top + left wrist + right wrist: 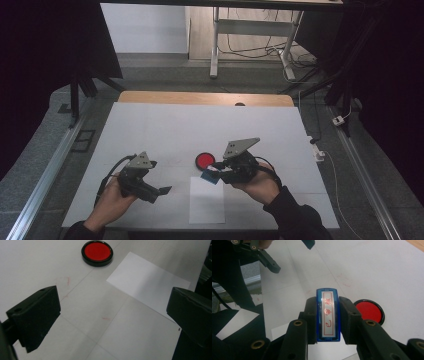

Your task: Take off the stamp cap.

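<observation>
A person's right gripper (220, 173) is clamping a blue rubber stamp (328, 315) between its closed jaws above the near edge of a white sheet of paper (207, 205), just beside a round red ink pad (205, 160) that is sitting open on the white table cover (165, 125). The left gripper (159, 192) is hovering well to the left with its jaws standing wide apart and nothing between them.

The stamp is sitting upright in a narrow grip, so a tilted press could be leaving a smeared or partial mark, and the loose sheet could be sliding under it since nothing is pinning it down. Faint red smudges (67, 281) on the cover suggest stray ink is a real risk.

The stamp's printing face is hidden underneath, so whether it is inked cannot be told; its red label characters are too small to read surely.
</observation>
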`<state>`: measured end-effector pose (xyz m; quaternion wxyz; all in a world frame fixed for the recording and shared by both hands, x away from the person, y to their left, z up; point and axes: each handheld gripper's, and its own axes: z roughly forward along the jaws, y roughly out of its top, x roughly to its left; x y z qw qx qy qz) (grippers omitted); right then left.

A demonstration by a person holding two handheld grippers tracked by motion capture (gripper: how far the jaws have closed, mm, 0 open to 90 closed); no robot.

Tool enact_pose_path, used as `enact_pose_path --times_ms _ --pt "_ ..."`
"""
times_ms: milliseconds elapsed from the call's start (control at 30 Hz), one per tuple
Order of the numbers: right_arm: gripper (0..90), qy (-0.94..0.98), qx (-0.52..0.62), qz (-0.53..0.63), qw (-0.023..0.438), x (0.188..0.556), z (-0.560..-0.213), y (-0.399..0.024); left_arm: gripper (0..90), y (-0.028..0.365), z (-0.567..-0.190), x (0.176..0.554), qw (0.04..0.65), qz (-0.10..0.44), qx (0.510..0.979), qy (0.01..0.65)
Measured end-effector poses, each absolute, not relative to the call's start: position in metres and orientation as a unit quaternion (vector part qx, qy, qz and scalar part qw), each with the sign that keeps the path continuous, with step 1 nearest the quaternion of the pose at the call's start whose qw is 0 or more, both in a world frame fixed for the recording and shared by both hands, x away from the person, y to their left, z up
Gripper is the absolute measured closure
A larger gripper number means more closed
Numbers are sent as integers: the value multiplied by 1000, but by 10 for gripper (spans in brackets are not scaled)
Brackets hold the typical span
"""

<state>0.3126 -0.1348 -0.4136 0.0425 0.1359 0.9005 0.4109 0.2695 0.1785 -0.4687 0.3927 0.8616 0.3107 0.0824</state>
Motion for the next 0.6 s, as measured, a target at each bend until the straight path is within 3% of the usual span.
enact_pose_path --times_ms 600 --pt "701 901 132 410 42 312 -412 -133 0 140 -464 288 400 75 872 270"
